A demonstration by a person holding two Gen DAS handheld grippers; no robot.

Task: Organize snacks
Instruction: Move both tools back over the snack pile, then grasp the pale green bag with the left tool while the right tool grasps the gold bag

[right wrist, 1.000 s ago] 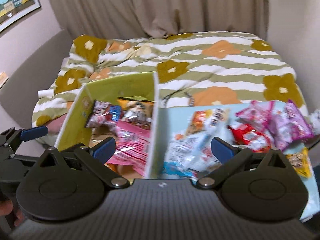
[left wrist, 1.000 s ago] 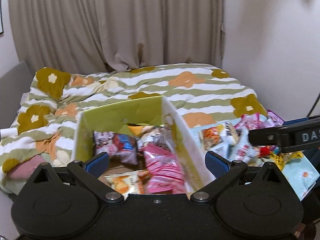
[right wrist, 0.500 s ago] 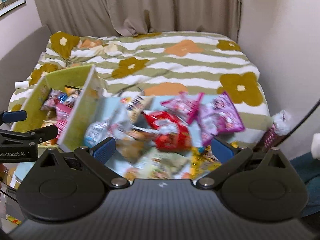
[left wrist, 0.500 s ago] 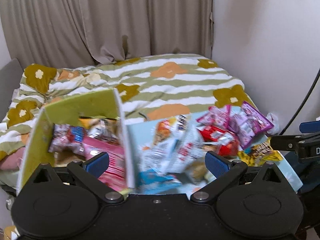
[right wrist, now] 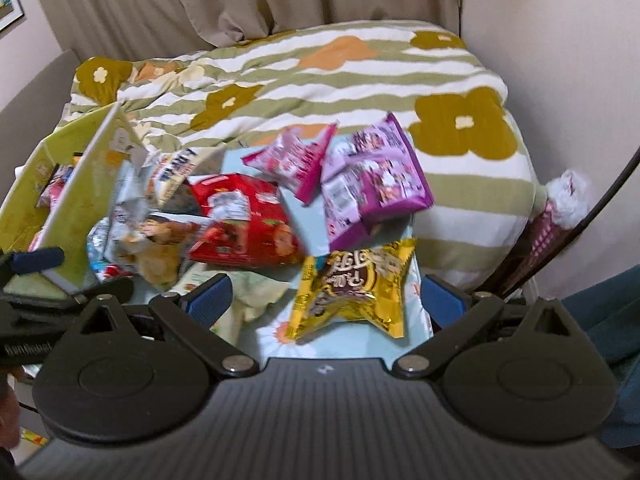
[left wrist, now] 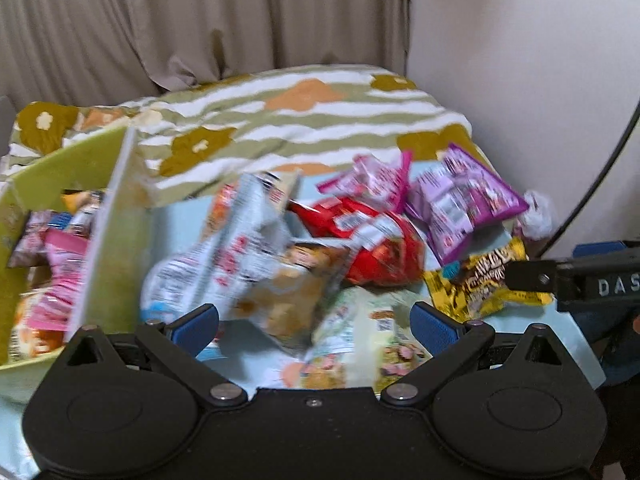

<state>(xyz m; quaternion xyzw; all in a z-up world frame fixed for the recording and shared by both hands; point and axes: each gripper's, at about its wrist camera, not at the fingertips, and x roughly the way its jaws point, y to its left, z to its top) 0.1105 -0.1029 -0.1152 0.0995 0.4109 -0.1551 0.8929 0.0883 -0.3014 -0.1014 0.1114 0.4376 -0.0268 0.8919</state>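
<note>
Several snack packs lie piled on a light blue cloth (right wrist: pixel 348 340): a yellow pack (right wrist: pixel 352 288), a red pack (right wrist: pixel 240 224), a purple pack (right wrist: pixel 372 184) and a pink pack (right wrist: pixel 292 160). A green box (left wrist: pixel 108 240) at the left holds more snacks. My right gripper (right wrist: pixel 326 300) stands open just in front of the yellow pack. My left gripper (left wrist: pixel 314 322) is open over a pale green pack (left wrist: pixel 360 336) and a white pack (left wrist: pixel 224 256). Neither holds anything.
A striped, flower-patterned quilt (right wrist: pixel 320 76) covers the bed behind the snacks. Beige curtains (left wrist: pixel 200 20) hang at the back, a wall closes the right side, and a black cable (right wrist: pixel 592 216) runs down there. The right gripper's arm (left wrist: pixel 580 280) shows at the left view's right edge.
Both grippers have swung right, from over the green box to over the loose snack pile. Both stayed open and nothing was picked up.
</note>
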